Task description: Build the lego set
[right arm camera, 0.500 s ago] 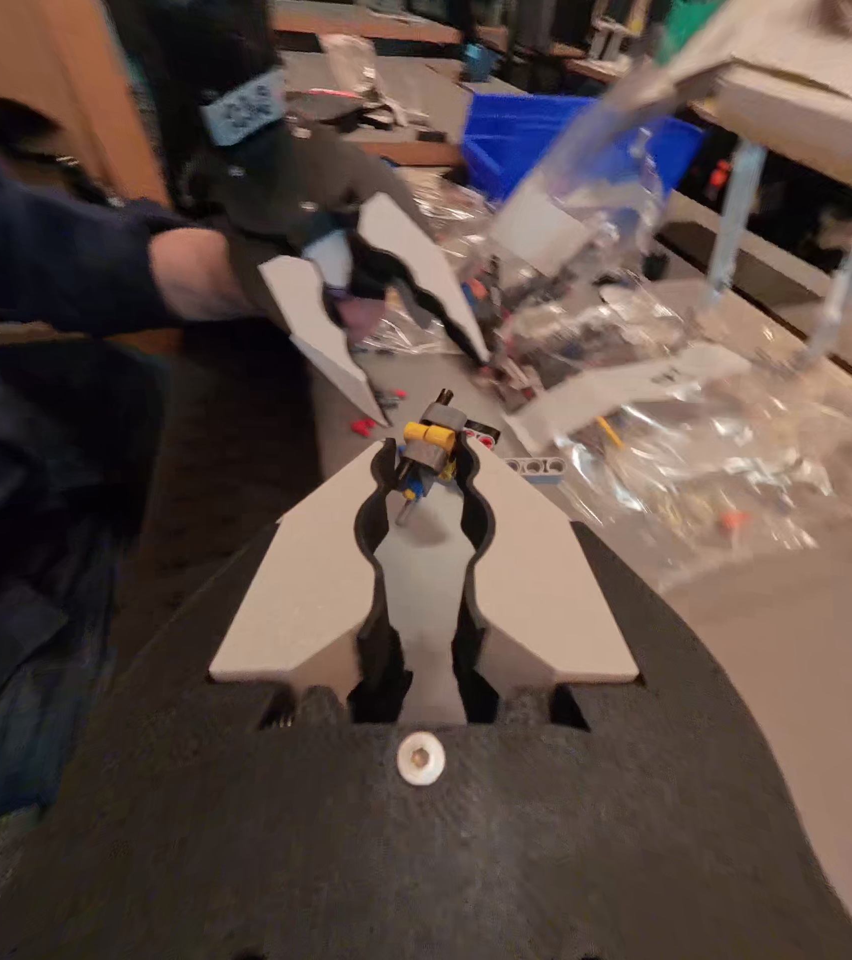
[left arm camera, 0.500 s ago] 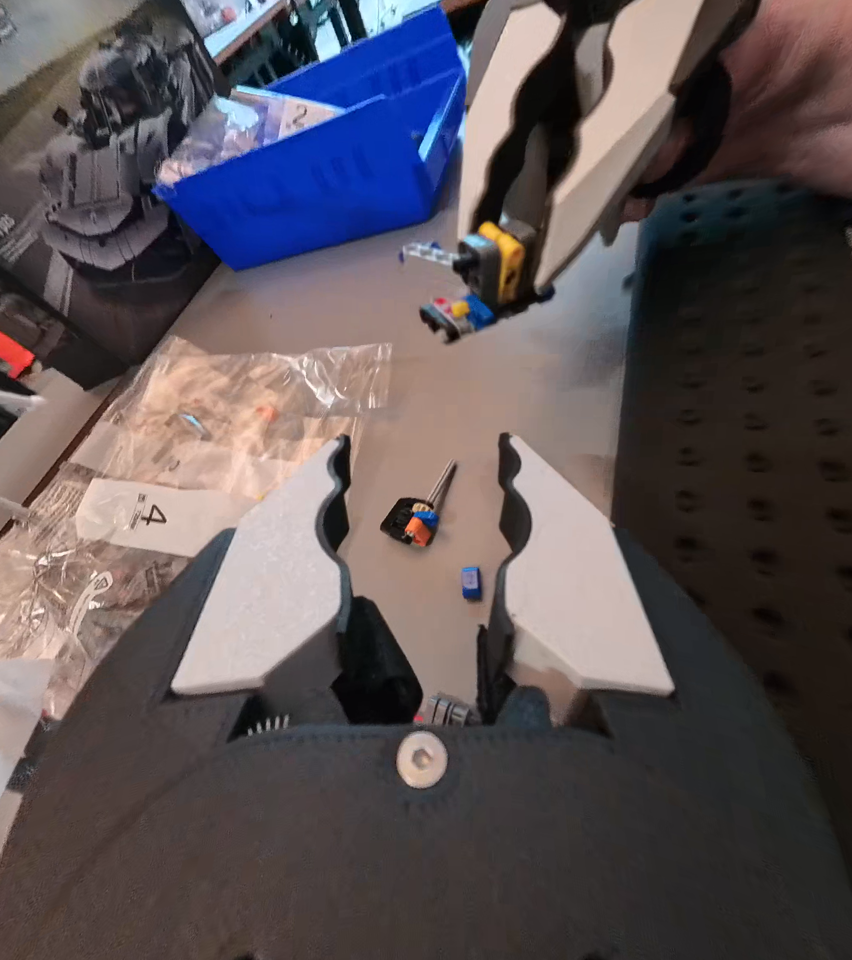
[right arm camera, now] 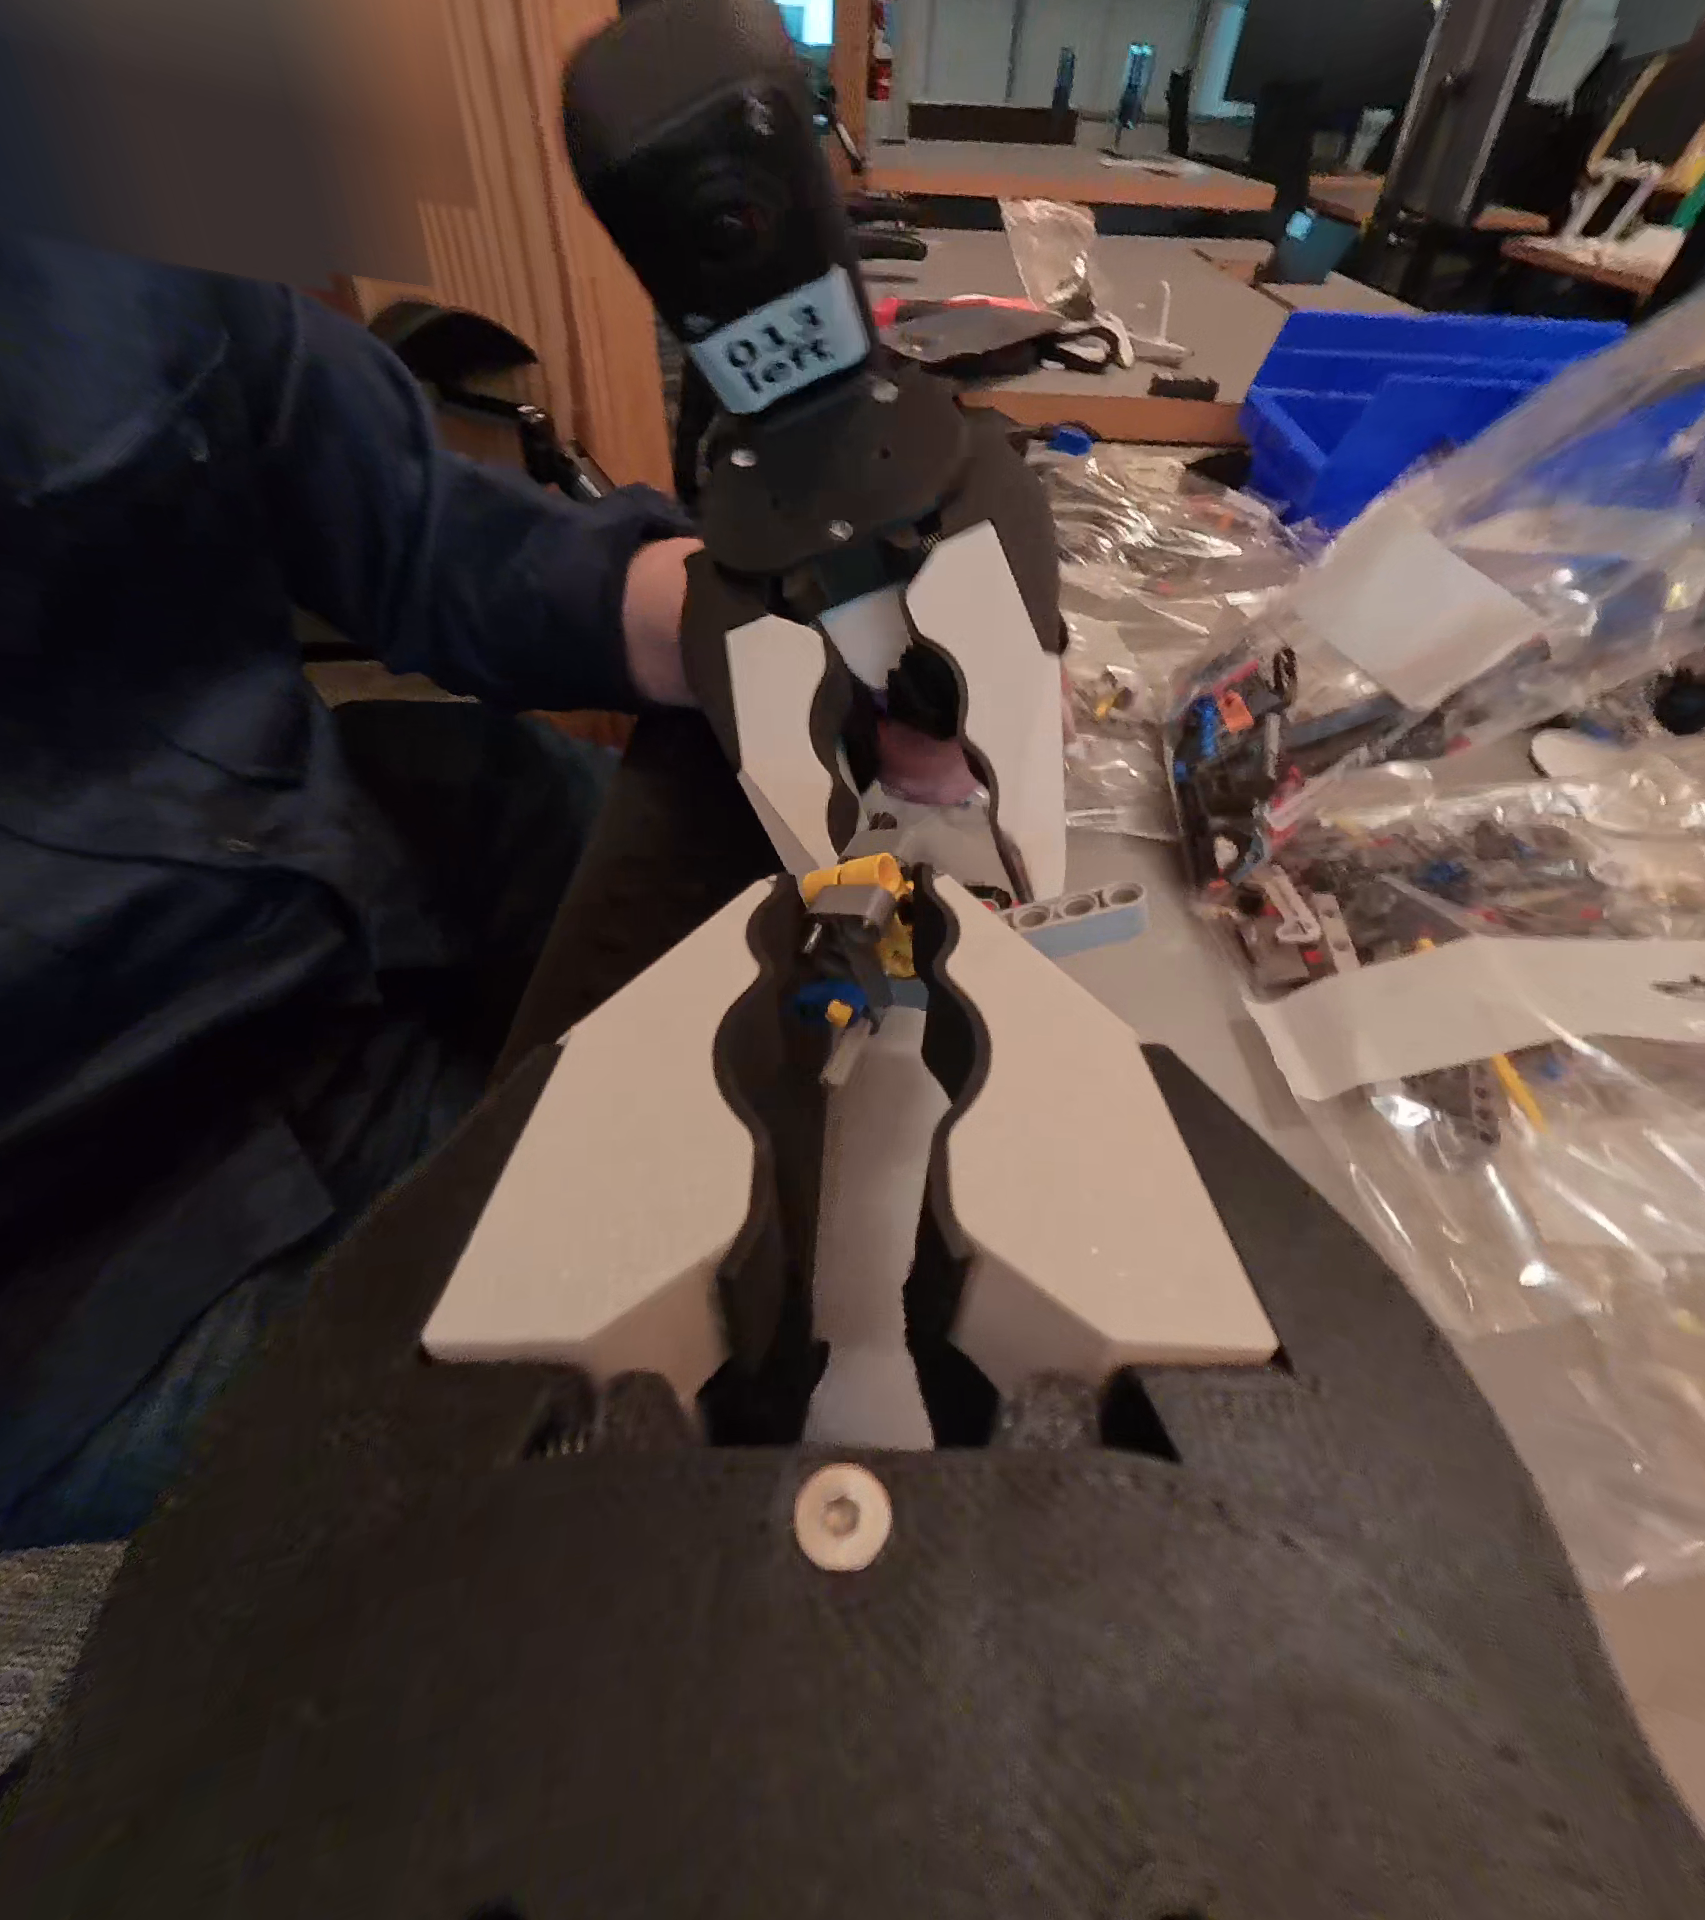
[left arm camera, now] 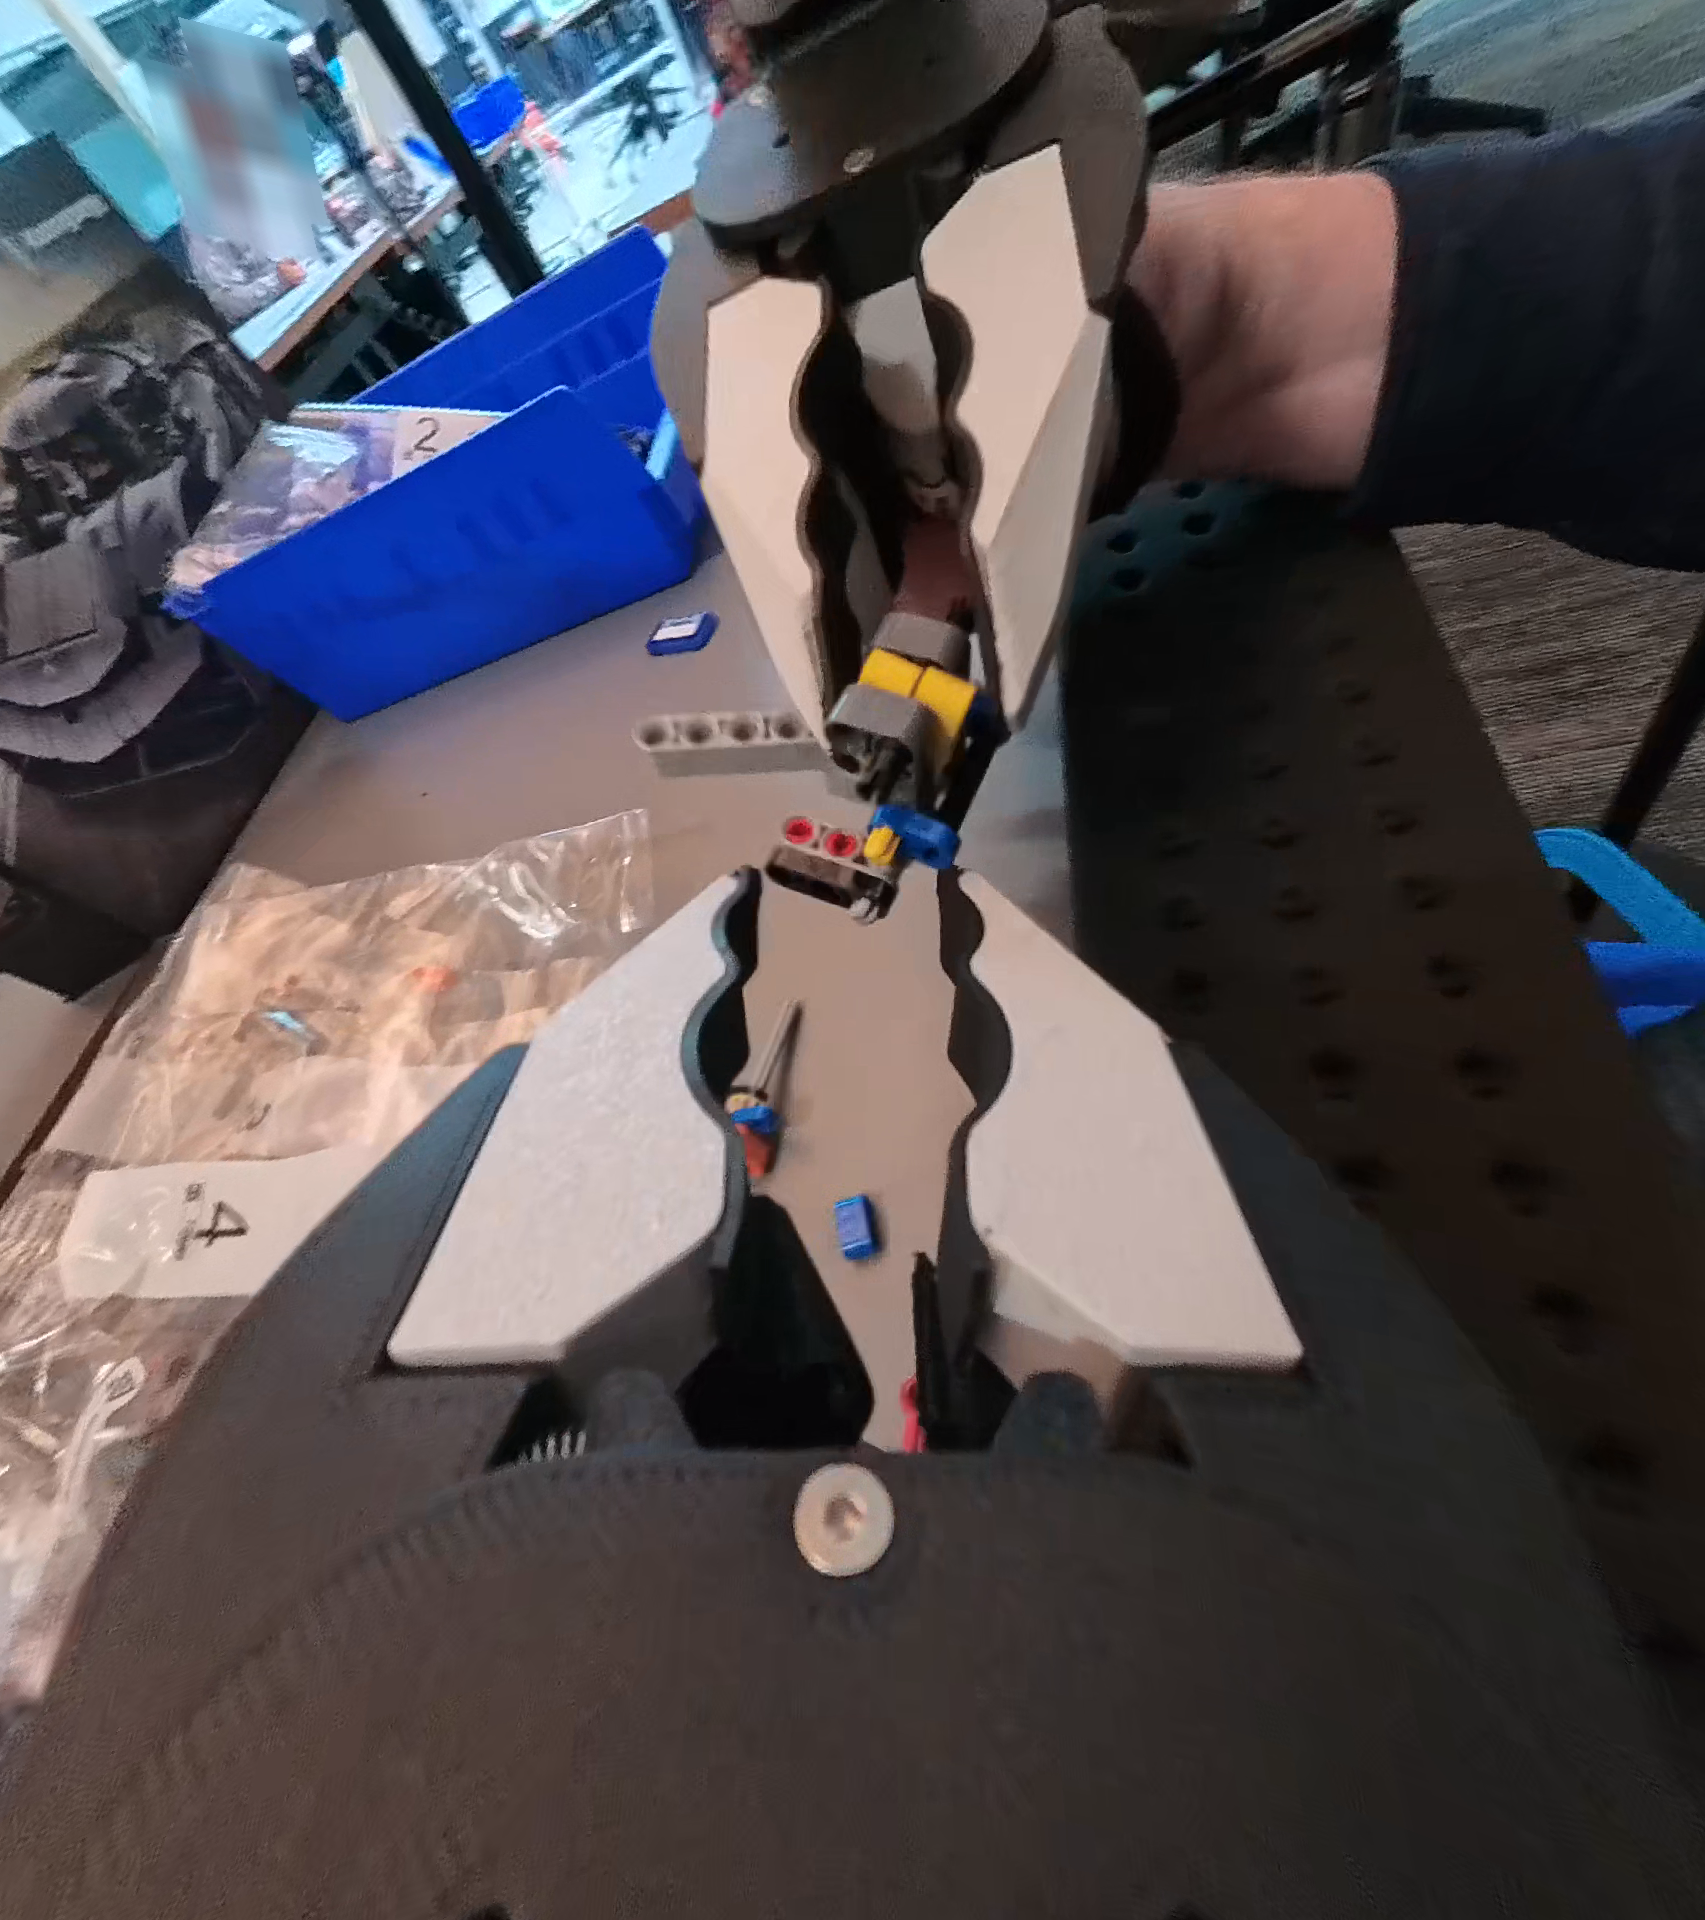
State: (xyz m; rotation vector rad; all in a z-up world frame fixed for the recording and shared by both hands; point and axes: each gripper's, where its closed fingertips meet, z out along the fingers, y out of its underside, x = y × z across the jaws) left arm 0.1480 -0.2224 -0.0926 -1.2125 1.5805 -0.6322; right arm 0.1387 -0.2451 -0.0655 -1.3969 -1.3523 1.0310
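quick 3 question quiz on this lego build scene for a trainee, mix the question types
1. True or false: the left gripper is open and holding nothing.
2. Which gripper holds the small lego assembly? A left, B right, C neither.
3. Fill in: the grey holed beam lies on the table in front of the ___ bin.

Key: 1 true; 2 B; 3 blue.

From my remote station I count two tools, the left tool (left arm camera: 843,894) and the right tool (left arm camera: 915,665), and one small lego assembly (left arm camera: 905,717). On the worktop (left arm camera: 515,769): one grey holed beam (left arm camera: 723,740), two loose blue pieces (left arm camera: 682,634) (left arm camera: 855,1226), one axle piece (left arm camera: 770,1081) and one blue bin (left arm camera: 432,582) toward the far edge.
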